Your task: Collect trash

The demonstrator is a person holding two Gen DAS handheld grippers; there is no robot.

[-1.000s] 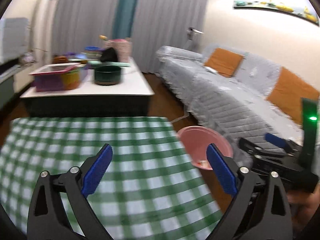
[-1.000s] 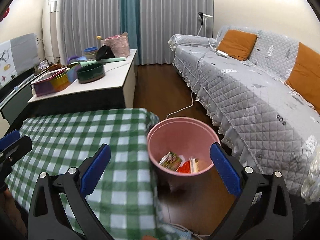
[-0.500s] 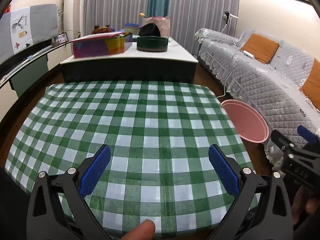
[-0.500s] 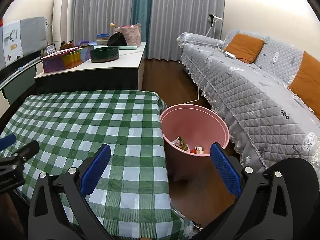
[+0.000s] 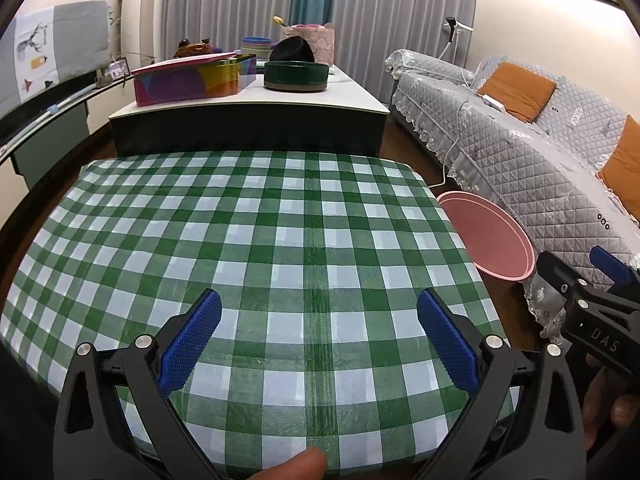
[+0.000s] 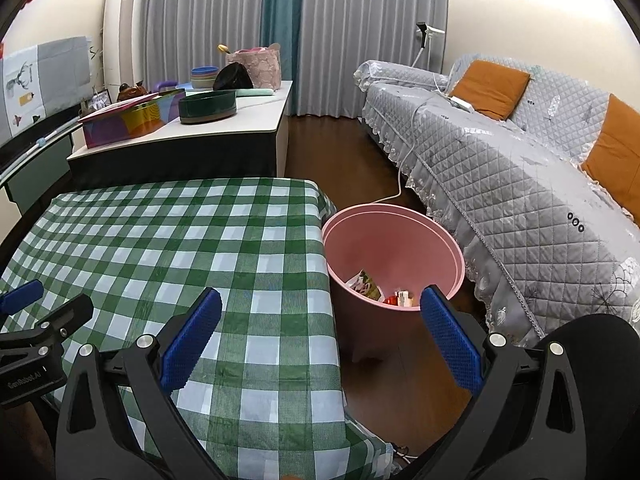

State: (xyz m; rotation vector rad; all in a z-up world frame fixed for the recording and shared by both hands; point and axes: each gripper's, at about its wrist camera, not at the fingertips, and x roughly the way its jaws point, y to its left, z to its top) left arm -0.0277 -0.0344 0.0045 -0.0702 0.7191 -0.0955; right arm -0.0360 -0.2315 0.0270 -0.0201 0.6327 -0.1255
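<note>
While both tools stood wide apart and empty over the checked worktop (image 5: 280, 240), the left tool (image 5: 318, 340) faced "DAS" on the right tool (image 6: 320, 340), which faced "GenRobot.AI". Trash (image 6: 366, 285) lay inside the pink bin (image 6: 448, 248), centre-right of the frame.

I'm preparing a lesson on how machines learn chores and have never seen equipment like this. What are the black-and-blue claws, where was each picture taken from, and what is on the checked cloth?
No robot here: a person holds a two-finger gripper in each hand. Each picture comes from a wide-angle camera looking along one gripper's fingers. The left gripper hangs open and empty over the green checked tablecloth, which shows nothing lying on it. The right gripper, also open and empty, looks toward the pink bin on the floor beside the table, with wrappers inside.
</note>
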